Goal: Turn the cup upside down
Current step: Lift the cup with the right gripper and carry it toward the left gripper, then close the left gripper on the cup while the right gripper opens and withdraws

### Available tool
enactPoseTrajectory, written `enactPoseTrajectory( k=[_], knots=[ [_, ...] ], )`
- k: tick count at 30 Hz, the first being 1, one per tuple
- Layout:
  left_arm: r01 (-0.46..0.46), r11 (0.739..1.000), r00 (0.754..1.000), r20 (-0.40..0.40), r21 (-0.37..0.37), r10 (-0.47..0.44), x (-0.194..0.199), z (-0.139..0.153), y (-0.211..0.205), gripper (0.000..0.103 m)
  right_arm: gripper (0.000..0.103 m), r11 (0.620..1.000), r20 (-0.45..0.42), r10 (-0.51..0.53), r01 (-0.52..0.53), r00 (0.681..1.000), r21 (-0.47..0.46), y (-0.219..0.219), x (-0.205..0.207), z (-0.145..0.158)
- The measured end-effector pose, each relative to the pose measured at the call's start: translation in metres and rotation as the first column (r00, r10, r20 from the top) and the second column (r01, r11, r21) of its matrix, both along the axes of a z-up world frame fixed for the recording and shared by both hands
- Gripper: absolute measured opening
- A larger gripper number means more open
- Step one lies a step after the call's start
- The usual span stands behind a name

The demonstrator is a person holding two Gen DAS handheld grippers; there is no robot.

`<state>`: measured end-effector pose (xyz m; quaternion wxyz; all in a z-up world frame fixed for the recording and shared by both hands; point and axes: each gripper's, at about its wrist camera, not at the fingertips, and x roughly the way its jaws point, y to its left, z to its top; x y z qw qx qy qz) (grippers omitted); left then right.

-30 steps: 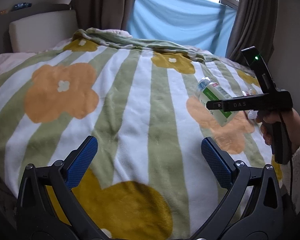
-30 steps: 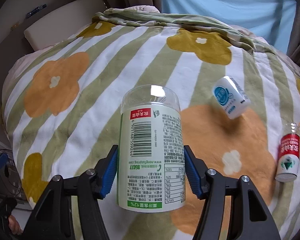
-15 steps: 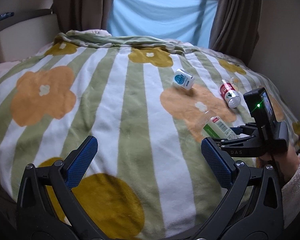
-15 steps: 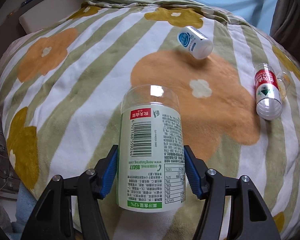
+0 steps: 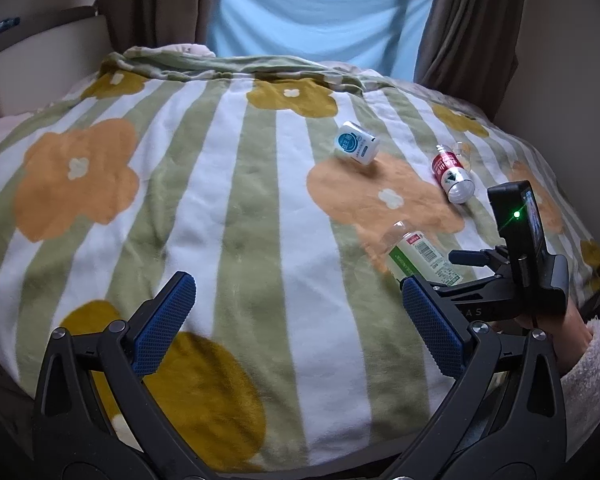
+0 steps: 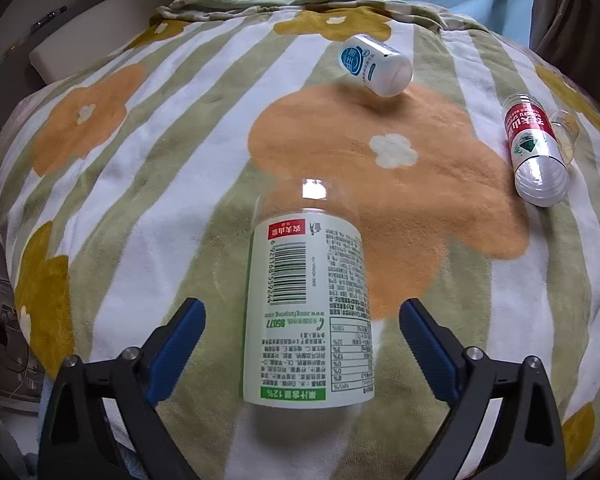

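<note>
The right gripper (image 6: pixel 302 344) had its fingers spread, with a clear gap on each side of the green-labelled cup (image 6: pixel 306 312); neither blue pad touched it. The cup stood between the fingers on the striped floral blanket (image 6: pixel 140 184), label print inverted and clear closed end uppermost, its rim down against the fabric. Whether it sat fully level could not be determined.

The left gripper (image 5: pixel 296 320) was likewise spread wide, with only blanket between its fingers. The same cup (image 5: pixel 418 254) appeared just beyond its right finger.

Beyond the right gripper's fingertips and to their right lay a red-labelled cup (image 6: pixel 534 148) on its side. Farther ahead, a white cup with a blue emblem (image 6: pixel 374 64) also lay on its side.
</note>
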<state>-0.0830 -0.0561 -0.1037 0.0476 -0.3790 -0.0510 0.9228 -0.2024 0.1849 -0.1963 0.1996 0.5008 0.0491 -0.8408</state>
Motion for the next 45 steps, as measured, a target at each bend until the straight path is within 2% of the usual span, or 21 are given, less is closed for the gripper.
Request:
enactPoseTrajectory(
  k=[4, 7, 10, 13, 16, 19, 24, 29, 34, 37, 40, 42, 45],
  knots=[
    [0.018, 0.999, 0.999, 0.027, 0.03, -0.019, -0.006, 0.0, 0.012, 0.103, 0.102, 0.997, -0.042, -0.026, 0.023, 0.999, -0.077, 0.019, 0.017, 0.012],
    [0.037, 0.998, 0.998, 0.052, 0.055, -0.04, -0.015, 0.0, 0.024, 0.103, 0.102, 0.988, -0.108, -0.072, 0.056, 0.992, -0.145, 0.039, 0.033, 0.022],
    [0.048, 0.995, 0.995, 0.08, 0.087, -0.055, -0.03, 0.003, 0.039, 0.103, 0.102, 0.988, -0.207, -0.102, 0.075, 0.973, -0.134, 0.056, 0.052, 0.033],
    [0.04, 0.99, 0.99, 0.131, 0.132, -0.058, -0.053, 0.002, 0.056, 0.103, 0.102, 0.994, -0.339, -0.085, 0.056, 0.937, -0.094, 0.067, 0.076, 0.041],
    [0.04, 0.985, 0.979, 0.193, 0.165, -0.072, -0.079, -0.007, 0.075, 0.103, 0.102, 0.995, -0.405, -0.094, 0.092, 0.91, -0.024, 0.076, 0.097, 0.042],
    [0.026, 0.984, 0.958, 0.277, 0.178, -0.076, -0.103, -0.024, 0.092, 0.103, 0.102, 0.993, -0.485, -0.117, 0.106, 0.867, -0.05, 0.086, 0.116, 0.042],
    [-0.017, 0.984, 0.906, 0.419, 0.18, -0.061, -0.138, -0.063, 0.112, 0.103, 0.102, 0.984, -0.572, -0.175, 0.154, 0.801, -0.085, 0.101, 0.134, 0.033],
    [-0.072, 0.982, 0.856, 0.516, 0.174, -0.029, -0.168, -0.094, 0.122, 0.103, 0.102, 0.979, -0.592, -0.2, 0.144, 0.781, -0.142, 0.111, 0.143, 0.02],
    [-0.111, 0.982, 0.805, 0.594, 0.154, -0.003, -0.19, -0.12, 0.129, 0.102, 0.103, 0.974, -0.579, -0.215, 0.133, 0.787, -0.182, 0.118, 0.147, 0.012],
    [-0.118, 0.982, 0.787, 0.617, 0.147, 0.002, -0.195, -0.129, 0.132, 0.098, 0.102, 0.974, -0.581, -0.215, 0.127, 0.785, -0.189, 0.12, 0.149, 0.01],
    [-0.119, 0.982, 0.778, 0.628, 0.146, 0.001, -0.196, -0.132, 0.133, 0.092, 0.103, 0.973, -0.576, -0.218, 0.128, 0.788, -0.193, 0.121, 0.148, 0.008],
    [-0.11, 0.984, 0.773, 0.634, 0.143, -0.006, -0.197, -0.133, 0.134, 0.081, 0.103, 0.972, -0.572, -0.219, 0.127, 0.79, -0.196, 0.124, 0.147, 0.006],
    [-0.093, 0.984, 0.762, 0.647, 0.15, -0.026, -0.198, -0.135, 0.136, 0.07, 0.103, 0.971, -0.568, -0.221, 0.126, 0.793, -0.203, 0.126, 0.147, 0.004]
  ],
)
